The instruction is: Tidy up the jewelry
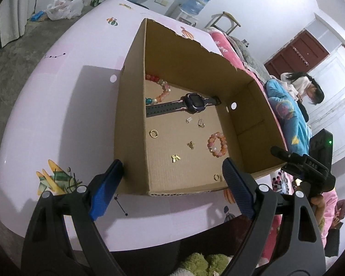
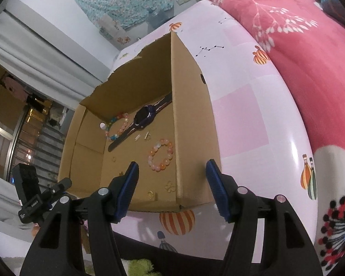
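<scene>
The left gripper (image 1: 172, 170) hangs over the near corner of an open cardboard box (image 1: 131, 105), its 2 blue-padded jaws spread wide and clasping nothing: one pad sits outside the box's left wall, the other over the box floor. The right gripper (image 2: 172, 177) is likewise released and empty, one pad over the box floor and the other outside the right wall, so the wall stands between them; whether either pad touches the cardboard cannot be told.

The box rests on a pale pink table (image 1: 57, 115) printed with balloons and small planes. All the jewelry lies loose on the box floor. In the left wrist view, nearest the gripper at 5 o'clock of the floor is a small gold ring (image 1: 216, 177). Just beyond it, near 6 o'clock, lies a gold butterfly charm (image 1: 176, 158), with a second, darker charm (image 1: 191, 145) a little farther in. At 3 o'clock sits an orange-and-pink bead bracelet (image 1: 217, 144); at 9 o'clock, beside the left wall, a gold hoop (image 1: 153, 133). Past the centre lie 2 small clasp-like pieces (image 1: 195, 121). Farther still, a dark smartwatch (image 1: 194, 106) stretches across the floor with its strap flat, and at 11 o'clock a multicoloured bead bracelet (image 1: 159, 89) lies partly behind the left wall.

Beyond the table, at 2 o'clock, a person (image 1: 303, 89) is beside a blue-and-pink blanket (image 1: 285, 112).
</scene>
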{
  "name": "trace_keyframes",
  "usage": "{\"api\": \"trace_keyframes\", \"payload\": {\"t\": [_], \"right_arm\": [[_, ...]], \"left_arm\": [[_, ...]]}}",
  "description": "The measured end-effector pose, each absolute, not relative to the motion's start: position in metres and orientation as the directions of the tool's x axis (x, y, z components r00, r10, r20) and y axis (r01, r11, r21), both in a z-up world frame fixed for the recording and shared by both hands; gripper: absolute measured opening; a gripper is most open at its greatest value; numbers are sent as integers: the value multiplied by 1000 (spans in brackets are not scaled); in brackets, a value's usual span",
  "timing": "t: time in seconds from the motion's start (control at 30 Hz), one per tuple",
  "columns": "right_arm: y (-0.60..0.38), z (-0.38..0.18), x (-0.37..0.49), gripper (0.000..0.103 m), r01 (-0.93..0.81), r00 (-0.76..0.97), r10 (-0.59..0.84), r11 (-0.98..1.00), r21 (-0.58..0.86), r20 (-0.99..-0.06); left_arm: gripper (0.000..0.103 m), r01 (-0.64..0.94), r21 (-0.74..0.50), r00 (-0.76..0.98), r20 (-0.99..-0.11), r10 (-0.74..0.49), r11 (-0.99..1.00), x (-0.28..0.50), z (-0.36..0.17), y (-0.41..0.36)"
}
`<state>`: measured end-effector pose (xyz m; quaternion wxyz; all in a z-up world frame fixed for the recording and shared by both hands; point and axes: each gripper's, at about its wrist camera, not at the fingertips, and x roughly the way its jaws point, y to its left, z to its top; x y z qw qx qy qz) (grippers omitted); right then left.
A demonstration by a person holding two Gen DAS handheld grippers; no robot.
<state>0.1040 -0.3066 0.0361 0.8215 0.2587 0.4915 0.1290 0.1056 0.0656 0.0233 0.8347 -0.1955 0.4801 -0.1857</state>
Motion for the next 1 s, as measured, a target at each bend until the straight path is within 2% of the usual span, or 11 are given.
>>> {"api": "trace_keyframes", "payload": {"t": [0.1,0.17,0.3,0.37,0.5,0.63,0.8,1.0], "right_arm": [[-311,34,103,60,50,513,477,814,579,-714],[-317,36,94,60,60,552,469,802,594,-689],[-320,54,65,61,79,634,359,851,519,-685],[-316,63,49,71,88,660,294,884,459,-692],[-300,69,16,80,84,688,170,947,310,-706],[-281,64,-2,84,47,673,157,966,253,-723],[-252,57,-8,89,-5,656,140,983,181,-742],[-227,54,-12,93,-38,663,137,988,149,-736]], "left_arm": [[84,139,-463,498,-731,-466,875,102,28,62],[84,138,-383,549,-738,-392,913,94,39,64],[87,118,-252,666,-697,-265,961,67,66,63],[91,101,-213,697,-682,-222,972,55,75,63],[94,69,-168,735,-658,-164,983,32,89,60],[95,35,-139,770,-628,-115,990,14,97,55],[95,-41,-25,793,-609,17,999,0,94,39],[95,-18,97,746,-661,78,995,-3,77,18]]}}
